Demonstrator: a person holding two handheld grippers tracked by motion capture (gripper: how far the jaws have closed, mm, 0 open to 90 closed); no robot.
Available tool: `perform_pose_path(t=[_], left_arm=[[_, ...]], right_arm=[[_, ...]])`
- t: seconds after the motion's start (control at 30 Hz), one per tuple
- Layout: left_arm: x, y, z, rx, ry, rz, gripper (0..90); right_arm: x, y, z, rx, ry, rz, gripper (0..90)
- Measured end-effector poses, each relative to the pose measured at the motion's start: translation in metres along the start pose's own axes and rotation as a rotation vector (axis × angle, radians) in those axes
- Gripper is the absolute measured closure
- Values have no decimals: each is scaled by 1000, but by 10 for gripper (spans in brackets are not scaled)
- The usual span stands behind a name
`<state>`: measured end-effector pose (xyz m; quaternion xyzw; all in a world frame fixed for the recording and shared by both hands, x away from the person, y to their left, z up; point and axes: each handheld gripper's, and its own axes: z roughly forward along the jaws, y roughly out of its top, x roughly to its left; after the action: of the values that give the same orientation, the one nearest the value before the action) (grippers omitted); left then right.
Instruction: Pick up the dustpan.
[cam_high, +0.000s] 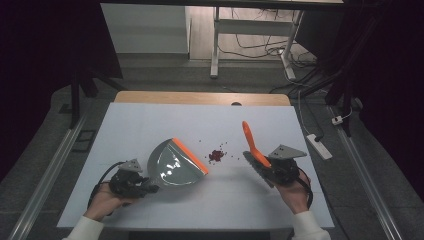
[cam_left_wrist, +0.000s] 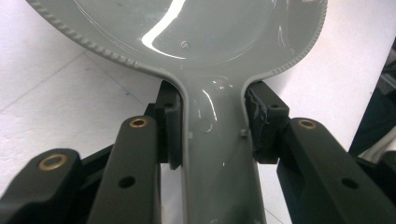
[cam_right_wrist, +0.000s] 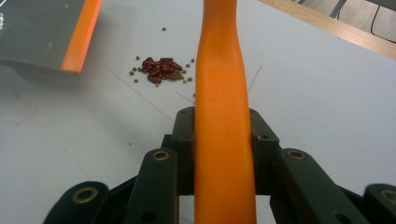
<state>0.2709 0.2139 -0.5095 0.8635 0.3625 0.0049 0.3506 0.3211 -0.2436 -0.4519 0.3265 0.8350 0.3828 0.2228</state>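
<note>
Grey plastic dustpan (cam_high: 175, 165) lies left of the table's (cam_high: 150, 120) middle, toward the near edge, its orange lip turned to the beans (cam_high: 216, 155). The left gripper (cam_high: 145, 187) is clamped on the dustpan's handle, pads pressed to both sides. The right gripper (cam_high: 267, 170), near the right edge, is clamped on the orange brush (cam_high: 252, 145) handle. Red and green beans sit in a small heap mid-table, between dustpan and brush.

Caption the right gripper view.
Claw clamped on orange brush handle, facing spilled beans and dustpan.
</note>
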Motion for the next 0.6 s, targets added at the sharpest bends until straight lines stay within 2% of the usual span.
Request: perform_pose_path(t=[0.37,0.47,0.5,0.6], left_arm=[[4,16,12,65,-15,26,622],[6,15,11,77,-15,18,621],[5,14,11,81,-16,17,621],[2,14,14,98,-23,33,621]], right_arm=[[0,10,15,14,-2,-24,699],[-8,15,23,-4,8,18,700],[-8,15,23,-4,8,18,700],[-20,27,36,-11,3,60,700]])
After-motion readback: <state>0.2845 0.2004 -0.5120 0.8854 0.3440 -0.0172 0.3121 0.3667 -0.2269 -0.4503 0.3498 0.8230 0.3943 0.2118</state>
